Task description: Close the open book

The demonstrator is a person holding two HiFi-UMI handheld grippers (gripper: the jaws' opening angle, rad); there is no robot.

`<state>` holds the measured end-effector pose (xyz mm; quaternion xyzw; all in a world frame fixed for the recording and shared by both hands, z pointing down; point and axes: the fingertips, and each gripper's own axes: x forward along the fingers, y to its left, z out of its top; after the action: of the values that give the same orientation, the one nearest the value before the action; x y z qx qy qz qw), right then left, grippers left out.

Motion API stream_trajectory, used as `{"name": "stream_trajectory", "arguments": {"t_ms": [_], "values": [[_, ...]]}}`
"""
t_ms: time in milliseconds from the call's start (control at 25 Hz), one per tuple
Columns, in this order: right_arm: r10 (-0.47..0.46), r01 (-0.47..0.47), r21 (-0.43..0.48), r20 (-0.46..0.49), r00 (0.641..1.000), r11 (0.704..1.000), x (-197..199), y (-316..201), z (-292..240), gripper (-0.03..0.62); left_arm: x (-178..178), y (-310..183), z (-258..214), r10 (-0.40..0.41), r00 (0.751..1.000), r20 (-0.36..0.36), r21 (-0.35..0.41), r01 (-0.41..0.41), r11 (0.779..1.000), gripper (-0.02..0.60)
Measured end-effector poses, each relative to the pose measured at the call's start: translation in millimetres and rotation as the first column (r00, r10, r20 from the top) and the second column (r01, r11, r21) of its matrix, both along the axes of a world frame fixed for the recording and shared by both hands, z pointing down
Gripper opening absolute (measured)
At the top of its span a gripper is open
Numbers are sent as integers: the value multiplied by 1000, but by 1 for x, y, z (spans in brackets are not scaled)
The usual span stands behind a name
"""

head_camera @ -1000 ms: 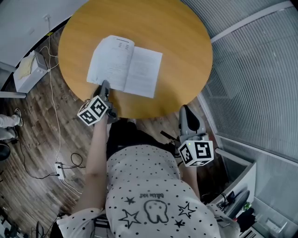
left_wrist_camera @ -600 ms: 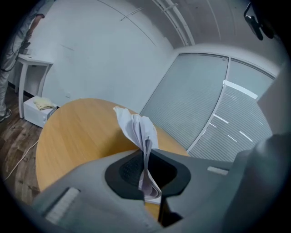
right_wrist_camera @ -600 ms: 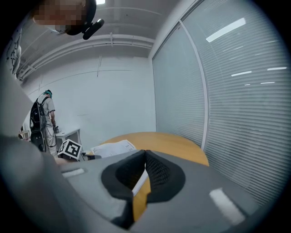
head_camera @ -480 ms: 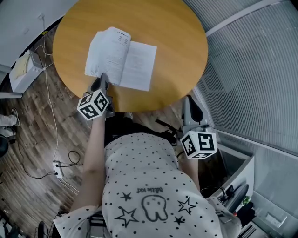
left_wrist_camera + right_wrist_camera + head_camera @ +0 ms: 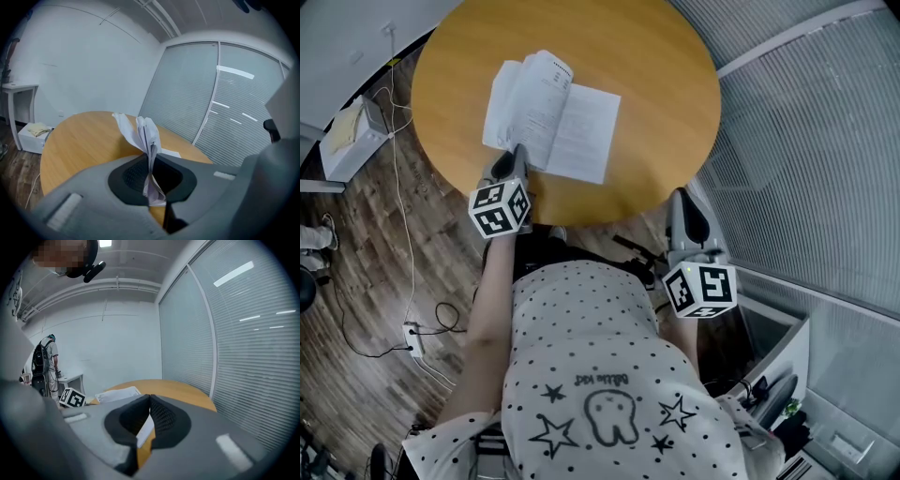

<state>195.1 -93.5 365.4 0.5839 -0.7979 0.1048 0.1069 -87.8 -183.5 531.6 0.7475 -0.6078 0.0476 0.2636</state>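
— Where is the book point(image 5: 553, 117) sitting?
— It is lying open on the round wooden counter point(image 5: 661, 75), with its right page resting flat and its left pages point(image 5: 525, 94) standing up.
— And the tools?
— The left tool point(image 5: 517, 153) is pinching those raised pages. The right tool point(image 5: 678, 199) is hovering beside the counter's near edge, with its jaws closed on nothing.

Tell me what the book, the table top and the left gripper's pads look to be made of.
Book: paper, matte white; thin printed pages bend and fan where pinched.
Table top: wood or wood-look laminate, smooth, slight sheen; uniform orange-brown colour.
Pads of the left gripper: probably rubber, matte black, with a fine knobbed texture.
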Motion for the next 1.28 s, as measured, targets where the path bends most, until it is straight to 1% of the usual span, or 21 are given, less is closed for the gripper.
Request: {"name": "stream_trajectory", "arguments": {"t_ms": [240,520,720,920,1120,1280], "values": [[23,-23,3,4,1000,1000,4,2,-1,5,12,-1,-4,63,994,95,12,-64,998,28],[46,-46,2,14,999,999,6,8,1,5,28,1,-6,143,969,201,19,-149,989,28],[64,-64,-1,15,998,998,9,13,1,3,42,2,-8,204,943,261,27,-219,975,28],[87,-87,-1,17,996,996,13,17,1,5,61,3,-10,274,905,324,27,-299,954,28],[104,-104,0,18,994,995,17,22,0,5,73,5,-9,309,880,360,20,-339,941,28],[118,-118,-1,17,993,993,22,26,0,4,80,7,-6,333,858,391,-2,-361,933,28]]}}
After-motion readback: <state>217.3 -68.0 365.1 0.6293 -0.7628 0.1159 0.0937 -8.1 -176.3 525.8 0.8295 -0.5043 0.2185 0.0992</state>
